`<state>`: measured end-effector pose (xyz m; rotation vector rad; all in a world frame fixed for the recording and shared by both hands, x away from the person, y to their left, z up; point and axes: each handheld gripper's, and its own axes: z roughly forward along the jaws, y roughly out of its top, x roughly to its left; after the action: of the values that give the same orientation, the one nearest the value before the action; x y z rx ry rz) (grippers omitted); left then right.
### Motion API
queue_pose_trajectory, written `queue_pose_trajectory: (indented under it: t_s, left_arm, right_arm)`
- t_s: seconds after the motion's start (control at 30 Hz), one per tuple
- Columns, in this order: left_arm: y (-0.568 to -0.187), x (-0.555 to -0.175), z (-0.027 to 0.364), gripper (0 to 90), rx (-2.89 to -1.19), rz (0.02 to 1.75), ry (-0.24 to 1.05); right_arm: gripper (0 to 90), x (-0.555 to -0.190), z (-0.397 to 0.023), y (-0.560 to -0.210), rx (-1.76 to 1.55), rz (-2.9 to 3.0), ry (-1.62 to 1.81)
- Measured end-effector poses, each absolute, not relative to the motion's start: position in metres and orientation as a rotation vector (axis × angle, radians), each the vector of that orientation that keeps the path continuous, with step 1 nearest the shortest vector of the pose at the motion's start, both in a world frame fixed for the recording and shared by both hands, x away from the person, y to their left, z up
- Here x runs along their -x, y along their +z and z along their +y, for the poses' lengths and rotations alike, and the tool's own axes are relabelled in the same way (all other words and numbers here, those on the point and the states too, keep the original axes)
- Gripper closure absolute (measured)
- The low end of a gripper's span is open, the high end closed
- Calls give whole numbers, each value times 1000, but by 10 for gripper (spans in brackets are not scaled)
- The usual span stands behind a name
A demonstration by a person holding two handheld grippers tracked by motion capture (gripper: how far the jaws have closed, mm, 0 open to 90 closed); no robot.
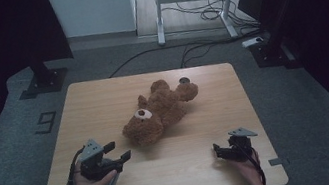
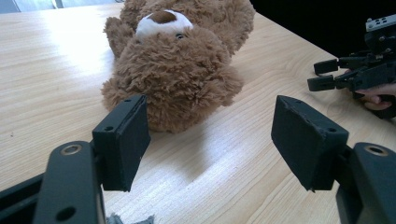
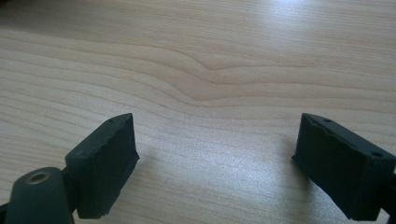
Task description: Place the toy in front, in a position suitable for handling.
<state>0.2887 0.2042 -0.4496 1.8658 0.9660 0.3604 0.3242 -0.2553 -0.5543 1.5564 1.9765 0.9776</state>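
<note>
Two tongs on record, one teddy bear (image 1: 158,111) as landmark. Bear: brown plush, lying on its back on the wooden desk (image 1: 103,102), slightly beyond desk centre, head toward the near edge, white muzzle up, legs pointing to the far edge. Small dark round object (image 1: 184,80) just beside the bear's far foot; nature not determinable.

Left tongs (image 1: 118,151): held in a hand near the front edge, near-left of the bear, aimed at its head. Spread wide, nothing between the pads (image 2: 122,140), not touching the plush; bare desk surface in the gap, bear's head just beyond the tips. Grey item beneath the left hand at the desk edge, unclear.

Right tongs (image 1: 216,151): held in a hand near the front edge, near-right of the bear and well apart from it, pointing leftward across the desk. Spread, holding nothing; plain wood grain between the pads (image 3: 105,163) in the right gripper view. Also seen from the left gripper view, to the right of the bear.
</note>
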Motion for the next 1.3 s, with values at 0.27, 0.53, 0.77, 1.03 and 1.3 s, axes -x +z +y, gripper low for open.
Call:
queue_pose_trajectory:
  t_s: [0.27,0.53,0.77,1.03,1.3]
  left_arm:
    - [-450,-289,200,270,-1865,961,335]
    - [-452,-292,196,251,-1826,979,289]
    - [-458,-299,188,235,-1837,1005,284]
    - [-467,-315,177,193,-1847,1031,268]
    - [-474,-334,170,167,-1854,1051,263]
  right_arm:
    - [132,-320,-257,-551,-1545,1958,1037]
    - [136,-322,-256,-539,-1473,1943,1098]
    - [142,-326,-247,-532,-1394,1972,1136]
    - [155,-345,-232,-507,-1319,1943,1250]
    - [158,-379,-197,-484,-1210,1993,1304]
